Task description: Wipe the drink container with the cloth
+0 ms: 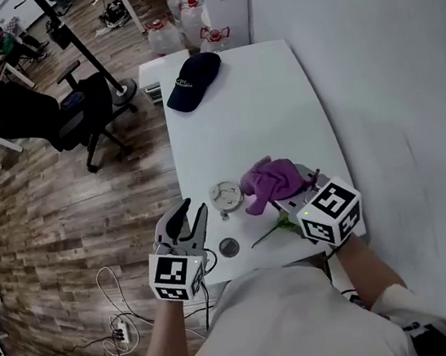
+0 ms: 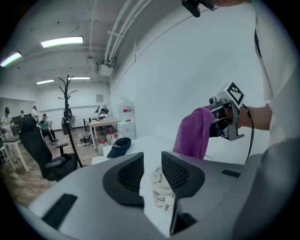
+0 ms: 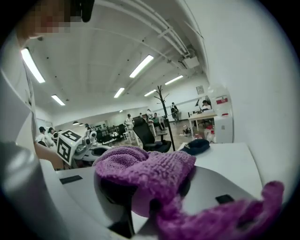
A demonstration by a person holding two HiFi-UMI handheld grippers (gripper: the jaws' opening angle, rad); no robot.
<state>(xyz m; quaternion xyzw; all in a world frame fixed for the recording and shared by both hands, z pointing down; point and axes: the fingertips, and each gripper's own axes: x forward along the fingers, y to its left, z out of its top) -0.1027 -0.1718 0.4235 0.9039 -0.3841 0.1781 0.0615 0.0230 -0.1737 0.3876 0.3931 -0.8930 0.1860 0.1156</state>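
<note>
Two tongs work over the near end of the white surface (image 1: 247, 112). The right tongs (image 1: 288, 198) are clamped on a purple cloth (image 1: 268, 179). It bunches over the jaws and hangs loose below them, held up just to the right of the drink container (image 1: 226, 195), presumably so a free fold can be brought against it. The container, a small clear jar with a pale lid, stands upright on the surface between the two tongs.

The left tongs (image 1: 194, 210) point at it from the near left with only a narrow gap between the jaws. The jar shows beyond that gap and is not clasped (the pads press on nothing), so steadying it looks like the step in hand. A dark cap (image 1: 193, 81) lies at the far end, well apart from the work.
</note>
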